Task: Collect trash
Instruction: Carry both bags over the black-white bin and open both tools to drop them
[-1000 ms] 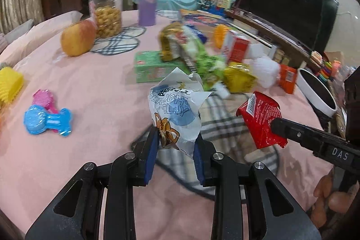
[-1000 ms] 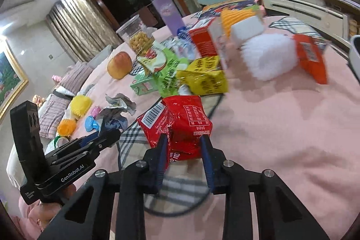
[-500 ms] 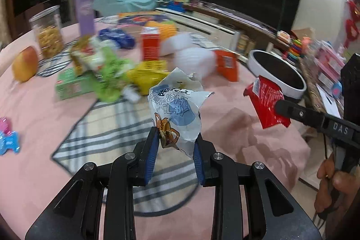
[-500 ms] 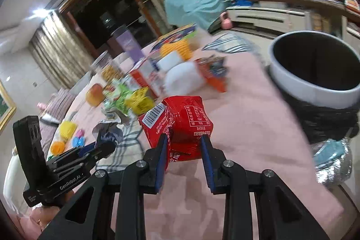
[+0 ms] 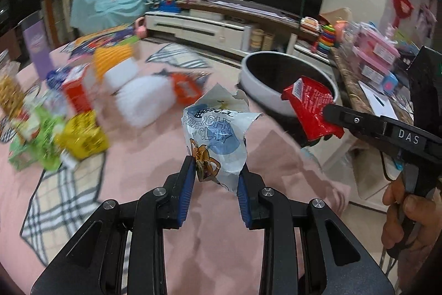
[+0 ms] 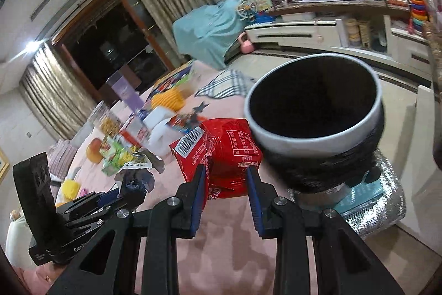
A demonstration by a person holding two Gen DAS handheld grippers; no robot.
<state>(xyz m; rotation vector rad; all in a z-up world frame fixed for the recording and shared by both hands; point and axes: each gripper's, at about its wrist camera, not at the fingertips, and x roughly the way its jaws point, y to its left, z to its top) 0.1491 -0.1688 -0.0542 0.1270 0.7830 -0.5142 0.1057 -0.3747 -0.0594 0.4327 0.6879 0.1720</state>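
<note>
Both my grippers have swung off the snack pile toward the bin [image 6: 315, 112] at the bench [image 5: 143, 156] edge. Left gripper [image 5: 215, 179] jaws clamped on the white clay wrapper [image 5: 218, 134], short of the bin. Right gripper [image 6: 226, 181] jaws clamped on the red wrapper [image 6: 221, 151], just beside the bin rim.

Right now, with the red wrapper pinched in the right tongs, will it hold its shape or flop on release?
The red wrapper looks crumpled and thin, so probably floppy and light. Its glossy film may slide off the right tongs easily.
</note>
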